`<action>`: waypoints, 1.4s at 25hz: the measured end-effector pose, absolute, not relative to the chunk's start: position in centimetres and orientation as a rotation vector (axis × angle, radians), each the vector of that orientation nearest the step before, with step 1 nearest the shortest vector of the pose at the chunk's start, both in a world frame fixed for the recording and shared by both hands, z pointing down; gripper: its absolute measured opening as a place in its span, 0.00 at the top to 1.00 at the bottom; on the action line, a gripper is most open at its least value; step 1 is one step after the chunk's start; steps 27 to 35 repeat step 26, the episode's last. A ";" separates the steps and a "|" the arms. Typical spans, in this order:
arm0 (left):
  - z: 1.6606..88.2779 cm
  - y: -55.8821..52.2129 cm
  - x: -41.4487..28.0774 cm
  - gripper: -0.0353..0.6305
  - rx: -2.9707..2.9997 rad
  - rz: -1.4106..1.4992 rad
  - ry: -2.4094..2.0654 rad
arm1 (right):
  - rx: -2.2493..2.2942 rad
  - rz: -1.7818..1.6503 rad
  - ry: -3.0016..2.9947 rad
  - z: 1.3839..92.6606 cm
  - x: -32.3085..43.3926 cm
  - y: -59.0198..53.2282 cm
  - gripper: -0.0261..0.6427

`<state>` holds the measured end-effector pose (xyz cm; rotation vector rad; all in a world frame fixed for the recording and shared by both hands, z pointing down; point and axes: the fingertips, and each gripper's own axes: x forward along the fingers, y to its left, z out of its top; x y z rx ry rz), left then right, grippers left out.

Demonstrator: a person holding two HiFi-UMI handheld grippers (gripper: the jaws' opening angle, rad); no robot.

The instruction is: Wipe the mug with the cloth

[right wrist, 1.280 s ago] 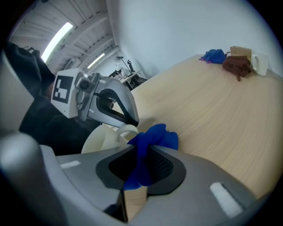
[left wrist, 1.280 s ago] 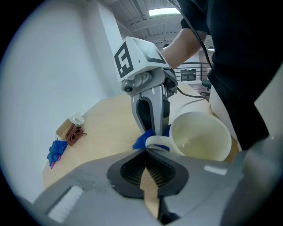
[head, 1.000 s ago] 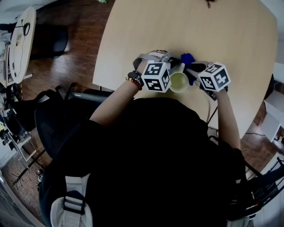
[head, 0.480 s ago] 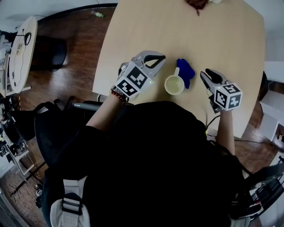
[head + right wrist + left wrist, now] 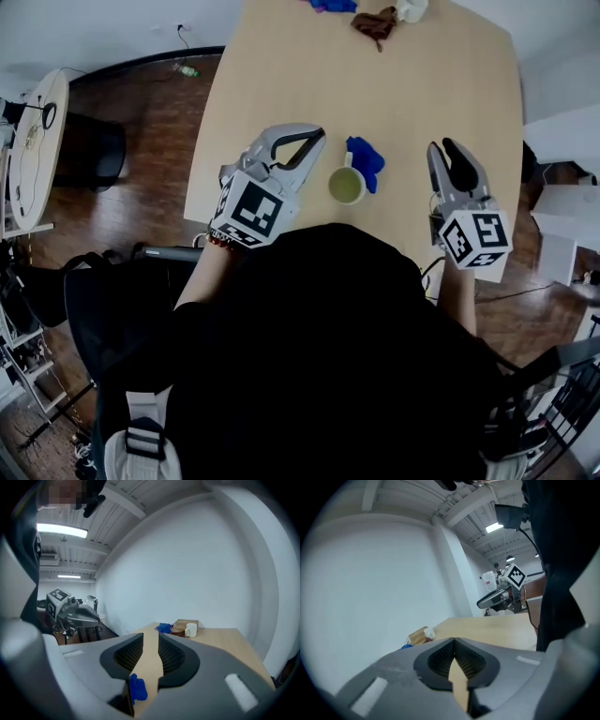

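A white mug (image 5: 346,185) with a yellowish inside stands upright near the front edge of the wooden table (image 5: 281,75). The blue cloth (image 5: 367,159) lies crumpled just behind it, touching its far right side. My left gripper (image 5: 315,139) hovers to the left of the mug, shut and empty; its tips meet in the left gripper view (image 5: 453,640). My right gripper (image 5: 446,148) is well to the right of the mug, its jaws a little apart and holding nothing (image 5: 151,637). A blue scrap (image 5: 137,688) shows low in that gap; the pads do not press on it.
At the table's far end lie another blue cloth (image 5: 330,5), a brown item (image 5: 375,22) and a white cup (image 5: 190,630) by a wooden box (image 5: 185,623). A black chair (image 5: 94,150) and a round side table (image 5: 33,141) stand on the floor to the left.
Both grippers have drawn away from the mug, the left one leftward and the right one rightward. The cloth, earlier at the right gripper, now lies loose behind the mug.
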<state>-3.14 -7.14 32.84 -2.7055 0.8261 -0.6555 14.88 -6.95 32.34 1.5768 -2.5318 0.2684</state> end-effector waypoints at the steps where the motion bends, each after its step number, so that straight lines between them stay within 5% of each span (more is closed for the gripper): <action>1: 32.2 -7.0 -3.2 0.94 -2.716 -0.630 0.825 | 1.610 0.244 -2.541 31.6 15.0 -6.7 0.81; 35: 33.1 -6.3 -3.7 0.94 -2.852 -0.589 0.870 | 1.583 0.147 -2.594 30.5 13.0 -5.0 0.83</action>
